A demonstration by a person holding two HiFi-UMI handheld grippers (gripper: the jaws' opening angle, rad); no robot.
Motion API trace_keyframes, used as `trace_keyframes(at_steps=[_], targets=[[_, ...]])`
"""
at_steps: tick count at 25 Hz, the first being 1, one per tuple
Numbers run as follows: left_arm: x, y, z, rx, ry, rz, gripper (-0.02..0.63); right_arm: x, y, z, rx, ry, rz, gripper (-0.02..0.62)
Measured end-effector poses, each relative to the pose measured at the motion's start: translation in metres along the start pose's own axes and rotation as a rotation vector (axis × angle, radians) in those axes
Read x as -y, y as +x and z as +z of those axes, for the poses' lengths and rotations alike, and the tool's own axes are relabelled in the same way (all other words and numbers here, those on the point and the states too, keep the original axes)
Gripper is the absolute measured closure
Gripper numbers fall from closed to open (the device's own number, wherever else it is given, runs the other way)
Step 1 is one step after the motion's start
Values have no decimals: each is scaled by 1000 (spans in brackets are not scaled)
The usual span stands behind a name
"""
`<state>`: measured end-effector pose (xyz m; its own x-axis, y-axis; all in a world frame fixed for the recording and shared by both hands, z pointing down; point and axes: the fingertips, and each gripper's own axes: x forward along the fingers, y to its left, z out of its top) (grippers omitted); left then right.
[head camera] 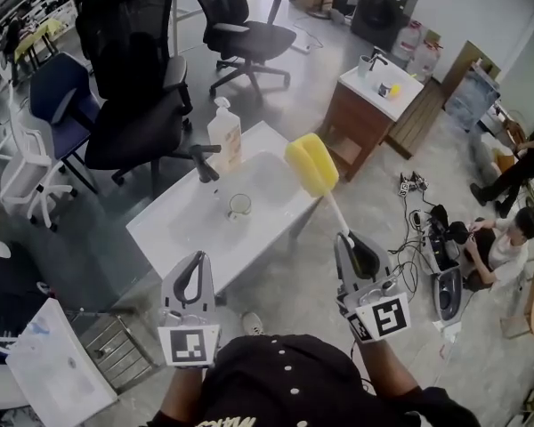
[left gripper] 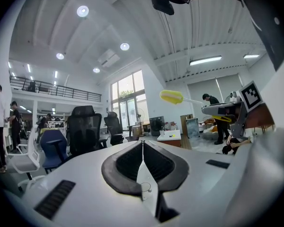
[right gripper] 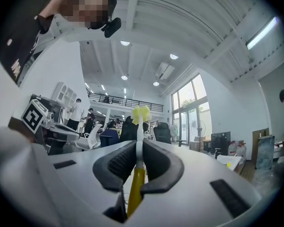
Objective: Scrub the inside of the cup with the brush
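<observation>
Looks steeply down from head height onto white basin counter (head camera: 165, 229). Rides close behind left gripper (left gripper: 143, 144) and right gripper (right gripper: 138, 145) jaws, facing level across the office. Shares yellow sponge brush (head camera: 311, 165) throughout.

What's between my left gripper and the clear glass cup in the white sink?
In the head view, only bare white sink surface separates the left gripper from the clear glass cup.

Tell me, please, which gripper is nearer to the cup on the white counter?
Left. The left gripper, shut and empty, sits short of the cup, slightly to its left; the right gripper, holding the brush, is farther off to the cup's right.
</observation>
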<state>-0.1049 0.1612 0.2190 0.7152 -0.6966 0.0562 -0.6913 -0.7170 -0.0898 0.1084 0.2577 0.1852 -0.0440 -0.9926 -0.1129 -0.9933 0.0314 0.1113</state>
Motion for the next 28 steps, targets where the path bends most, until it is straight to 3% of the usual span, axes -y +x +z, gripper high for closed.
trace_keyframes(at_steps=[14,28], targets=[[-29,49,-32,-57,-8,-25,578,16,54,-34,-42,28,-25,549],[-41,166,-29,-92,-24,38,577,88,162,-62,-35,57,69,549]])
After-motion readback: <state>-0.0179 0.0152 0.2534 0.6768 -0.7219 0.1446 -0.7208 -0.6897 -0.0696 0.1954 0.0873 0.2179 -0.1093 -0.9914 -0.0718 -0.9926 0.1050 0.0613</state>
